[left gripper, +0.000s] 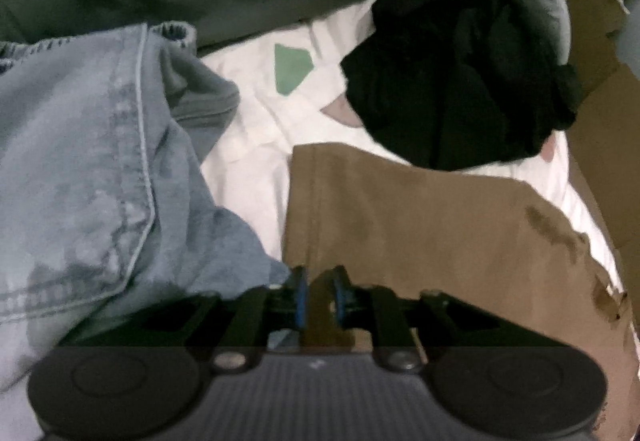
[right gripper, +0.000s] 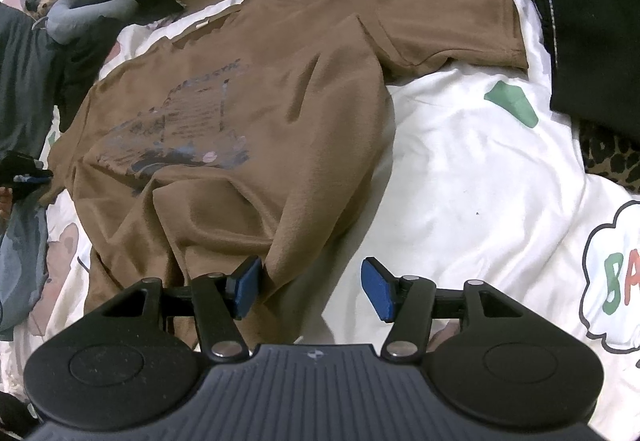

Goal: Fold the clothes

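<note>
Fabric of the brown t-shirt (right gripper: 240, 113) is lying spread on the white bedsheet (right gripper: 460, 169); the left gripper (left gripper: 320, 291) is pinching its edge, while the right gripper (right gripper: 310, 287) is hovering open-jawed, the near hem between its pads, unpinched.

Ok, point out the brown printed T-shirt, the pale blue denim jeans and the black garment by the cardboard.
brown printed T-shirt (right gripper: 240, 93): right wrist view, on the chest print.
pale blue denim jeans (left gripper: 80, 161): left wrist view, on the leg panel.
black garment (left gripper: 452, 93): left wrist view, middle of the bundle.
</note>
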Demonstrator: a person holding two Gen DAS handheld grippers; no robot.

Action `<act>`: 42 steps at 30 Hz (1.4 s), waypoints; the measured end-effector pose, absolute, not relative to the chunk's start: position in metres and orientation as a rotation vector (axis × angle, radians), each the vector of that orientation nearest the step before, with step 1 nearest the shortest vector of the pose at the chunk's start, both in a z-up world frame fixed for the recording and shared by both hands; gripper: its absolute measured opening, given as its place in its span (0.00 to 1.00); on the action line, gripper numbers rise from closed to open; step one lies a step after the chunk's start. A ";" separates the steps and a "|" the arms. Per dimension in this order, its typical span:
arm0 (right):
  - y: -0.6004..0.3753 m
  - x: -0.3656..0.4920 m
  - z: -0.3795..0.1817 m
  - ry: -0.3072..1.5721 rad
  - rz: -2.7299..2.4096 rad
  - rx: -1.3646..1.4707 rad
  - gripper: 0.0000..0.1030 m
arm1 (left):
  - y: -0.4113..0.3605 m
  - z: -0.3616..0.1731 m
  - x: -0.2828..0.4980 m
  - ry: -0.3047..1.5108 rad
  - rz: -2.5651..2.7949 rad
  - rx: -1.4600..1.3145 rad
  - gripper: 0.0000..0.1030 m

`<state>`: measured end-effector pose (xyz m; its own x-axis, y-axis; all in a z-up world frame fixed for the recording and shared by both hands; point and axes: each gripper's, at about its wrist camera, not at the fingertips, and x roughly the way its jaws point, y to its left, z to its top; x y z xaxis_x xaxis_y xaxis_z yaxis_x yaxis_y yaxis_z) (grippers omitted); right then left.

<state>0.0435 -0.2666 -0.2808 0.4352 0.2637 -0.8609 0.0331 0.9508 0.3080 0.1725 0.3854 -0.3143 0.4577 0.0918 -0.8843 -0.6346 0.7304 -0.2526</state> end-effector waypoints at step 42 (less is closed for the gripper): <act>-0.274 0.025 -0.285 1.131 0.188 0.389 0.62 | 0.140 -0.329 0.062 1.542 -0.327 -0.559 0.45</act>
